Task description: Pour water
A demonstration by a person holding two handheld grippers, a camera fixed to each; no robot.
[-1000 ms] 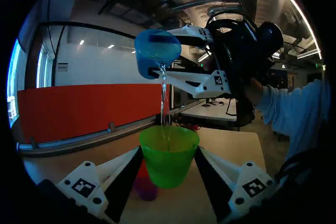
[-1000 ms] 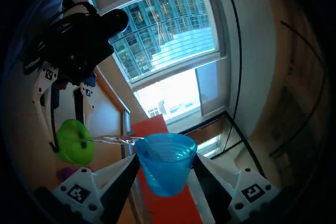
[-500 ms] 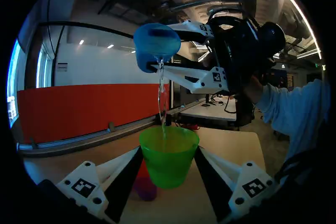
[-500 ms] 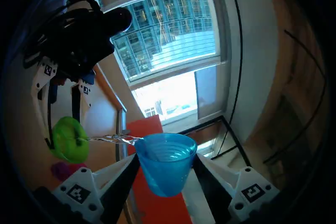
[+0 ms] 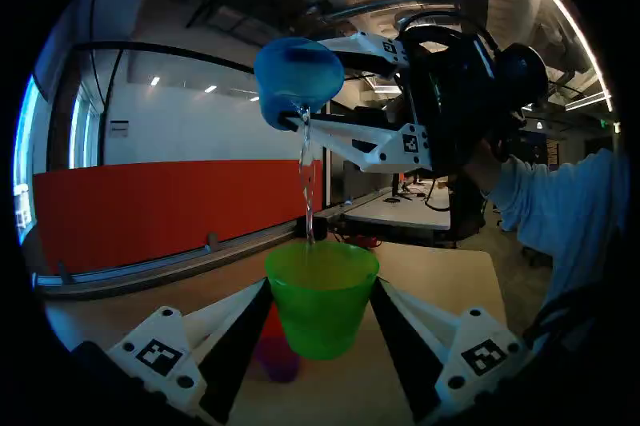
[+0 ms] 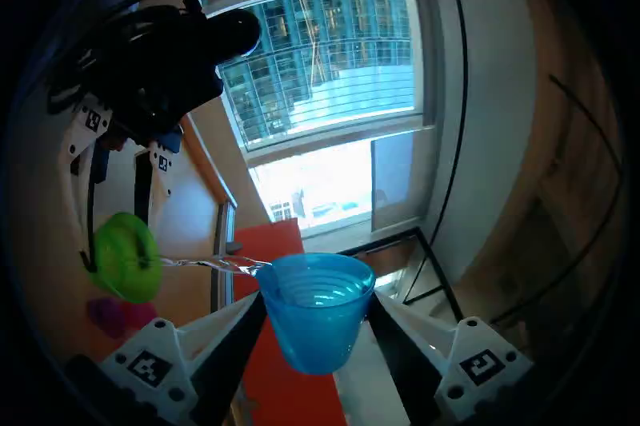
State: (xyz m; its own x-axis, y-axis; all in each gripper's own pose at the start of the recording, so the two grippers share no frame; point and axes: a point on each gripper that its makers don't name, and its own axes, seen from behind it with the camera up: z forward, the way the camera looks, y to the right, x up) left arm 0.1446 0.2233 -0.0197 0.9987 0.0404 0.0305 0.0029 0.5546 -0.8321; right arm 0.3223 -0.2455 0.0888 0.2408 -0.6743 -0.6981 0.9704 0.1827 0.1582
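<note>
Pour in mid-course: the right claw [image 6: 316, 302], pinching the tilted blue cup [image 6: 317, 334], sends a thin stream [image 5: 306, 178] into the green cup [image 5: 322, 314] pinched by the left claw [image 5: 320, 286] over the bench [image 5: 436, 266]; some water seems left to pour.

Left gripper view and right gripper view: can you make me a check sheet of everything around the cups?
Surface: tan table.
Job's things: tilted blue cup pours a water stream into the upright green cup.
Clutter: purple object on the table near the green cup.
Grippers: left hand-held gripper shut on green cup; right hand-held gripper shut on blue cup.
Cables: black cables on the right hand-held gripper's body.
Surroundings: red wall panel, big window, a person's sleeve.
</note>
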